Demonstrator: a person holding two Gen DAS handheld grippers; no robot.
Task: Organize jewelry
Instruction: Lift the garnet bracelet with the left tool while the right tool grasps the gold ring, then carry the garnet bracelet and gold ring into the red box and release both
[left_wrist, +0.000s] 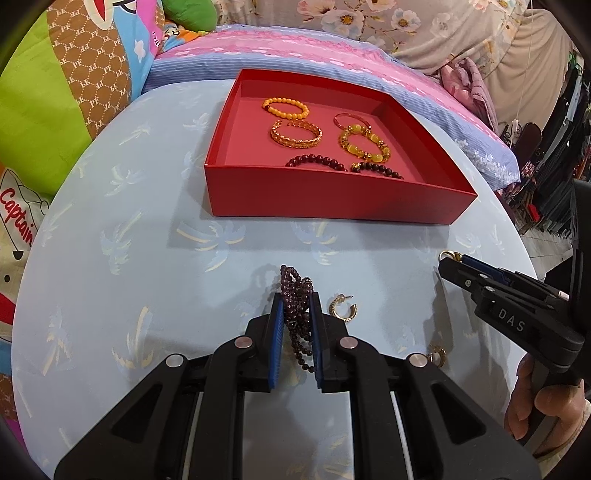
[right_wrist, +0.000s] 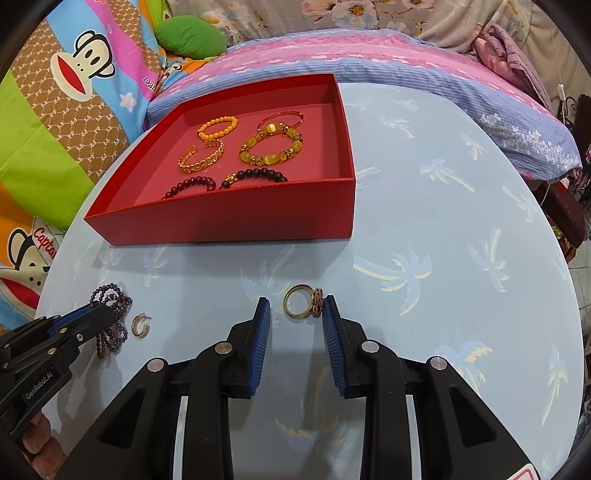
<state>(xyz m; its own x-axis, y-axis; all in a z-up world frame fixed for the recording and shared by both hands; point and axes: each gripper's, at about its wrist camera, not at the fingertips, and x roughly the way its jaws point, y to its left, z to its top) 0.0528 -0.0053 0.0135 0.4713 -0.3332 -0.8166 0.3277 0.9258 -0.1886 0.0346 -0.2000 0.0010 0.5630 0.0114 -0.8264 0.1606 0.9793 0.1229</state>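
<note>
- Left wrist view: the left gripper (left_wrist: 296, 325) is clenched on a dark purple bead necklace (left_wrist: 295, 295). The blue pads press the strand from both sides. The bunch of beads lies long along the fingers, pointing away toward the red box (left_wrist: 332, 199), with loops past the fingertips and some beads hanging back between the fingers.
- Just beside the right finger a gold hoop earring (left_wrist: 343, 308) lies on the light blue tablecloth (left_wrist: 147, 258), its opening turned to the right.
- In the box lie several bracelets: orange beads (left_wrist: 285, 107), a gold chain cuff (left_wrist: 296, 133) and yellow stones (left_wrist: 364, 144).
- Right wrist view: the right gripper (right_wrist: 296, 314) is released, with its jaws apart. A gold ring (right_wrist: 297, 306) lies between the fingertips on the cloth. Its decorated top (right_wrist: 316, 298) points right and is at, or just beside, the right pad.
- The box stands further back on the left.
</note>
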